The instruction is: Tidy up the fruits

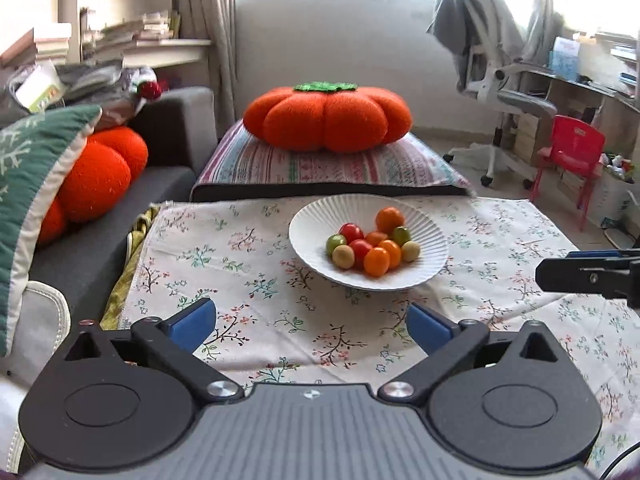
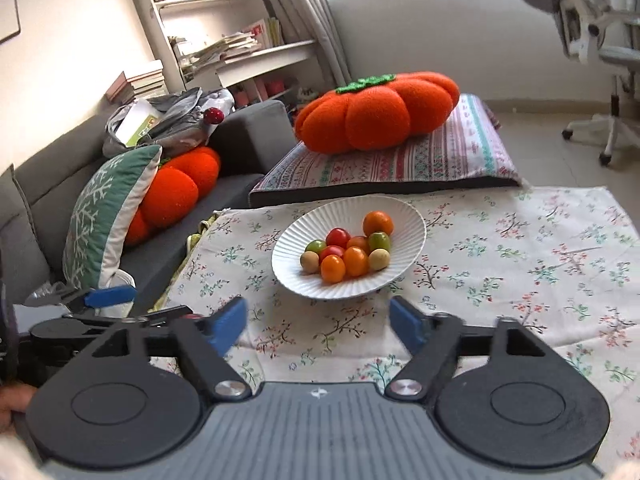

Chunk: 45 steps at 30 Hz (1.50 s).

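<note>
A white ribbed plate point(image 1: 316, 220) point(image 2: 292, 248) sits on a floral tablecloth point(image 1: 248, 280) point(image 2: 520, 264). It holds several small fruits point(image 1: 370, 242) point(image 2: 350, 250): orange, red, green and beige ones, piled together. My left gripper point(image 1: 312, 320) is open, short of the plate's near rim, with only cloth between its blue pads. My right gripper point(image 2: 318, 320) is open too, just before the plate's near edge, with nothing between its pads. The right gripper's fingers point(image 1: 588, 274) show at the right edge of the left wrist view. The left gripper's fingers point(image 2: 108, 296) show at the left of the right wrist view.
A striped cushion point(image 1: 332, 164) point(image 2: 400, 160) with an orange pumpkin pillow point(image 1: 328, 116) point(image 2: 376, 114) lies behind the table. A grey sofa point(image 1: 100, 248) point(image 2: 240, 132) with pillows stands left. An office chair point(image 1: 500, 76) and a red child's chair point(image 1: 572, 152) stand at the right.
</note>
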{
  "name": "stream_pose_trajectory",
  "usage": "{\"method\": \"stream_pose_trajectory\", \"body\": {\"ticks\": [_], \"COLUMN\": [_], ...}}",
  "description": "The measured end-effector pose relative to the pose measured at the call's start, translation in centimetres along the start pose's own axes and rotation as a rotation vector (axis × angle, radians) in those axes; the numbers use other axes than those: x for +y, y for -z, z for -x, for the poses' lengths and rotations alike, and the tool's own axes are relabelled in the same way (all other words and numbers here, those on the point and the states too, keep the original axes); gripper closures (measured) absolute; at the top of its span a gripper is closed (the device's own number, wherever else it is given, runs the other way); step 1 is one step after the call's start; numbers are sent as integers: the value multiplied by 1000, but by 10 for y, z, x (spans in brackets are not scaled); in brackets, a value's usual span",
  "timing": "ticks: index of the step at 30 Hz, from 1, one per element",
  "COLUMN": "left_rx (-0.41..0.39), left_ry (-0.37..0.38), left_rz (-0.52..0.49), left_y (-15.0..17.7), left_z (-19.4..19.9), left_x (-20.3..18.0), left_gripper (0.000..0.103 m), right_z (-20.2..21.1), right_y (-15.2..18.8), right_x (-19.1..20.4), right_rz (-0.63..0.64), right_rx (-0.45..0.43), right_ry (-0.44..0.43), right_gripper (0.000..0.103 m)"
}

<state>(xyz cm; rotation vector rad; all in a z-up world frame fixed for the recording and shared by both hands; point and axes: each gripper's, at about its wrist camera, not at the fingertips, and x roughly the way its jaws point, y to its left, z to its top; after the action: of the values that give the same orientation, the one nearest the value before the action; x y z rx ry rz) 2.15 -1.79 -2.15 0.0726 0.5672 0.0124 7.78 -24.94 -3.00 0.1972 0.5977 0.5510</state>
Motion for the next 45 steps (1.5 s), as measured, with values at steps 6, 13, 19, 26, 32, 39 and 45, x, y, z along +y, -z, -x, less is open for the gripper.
{"method": "stream_pose_trajectory", "body": {"ticks": [6,13,19,26,32,39,45], "left_rx": [21,18,13,47,42,42,38], "left_ry": [-37,-51,-42,-18,-22,-9,-16], "left_rz": [14,58,78,94,84,82,68], "left_y": [22,33,33,36,38,38,38], "left_z": [12,31,32,26,26,27,26], "left_x": [-1,-4,-3,-3,-3,-5,-7], "left_gripper": [13,13,13,13,13,13,13], "right_z": [13,23,25,20,20,18,17], "right_y": [19,30,37,40,42,43,42], "right_x": [5,18,24,22,23,25,25], "right_rz": [-26,19,40,22,15,20,23], "right_rx": [-18,-34,-36,-23,-18,-10,-9], "right_ry": [20,47,61,76,85,90,91], "right_gripper": [3,0,0,0,0,0,0]}}
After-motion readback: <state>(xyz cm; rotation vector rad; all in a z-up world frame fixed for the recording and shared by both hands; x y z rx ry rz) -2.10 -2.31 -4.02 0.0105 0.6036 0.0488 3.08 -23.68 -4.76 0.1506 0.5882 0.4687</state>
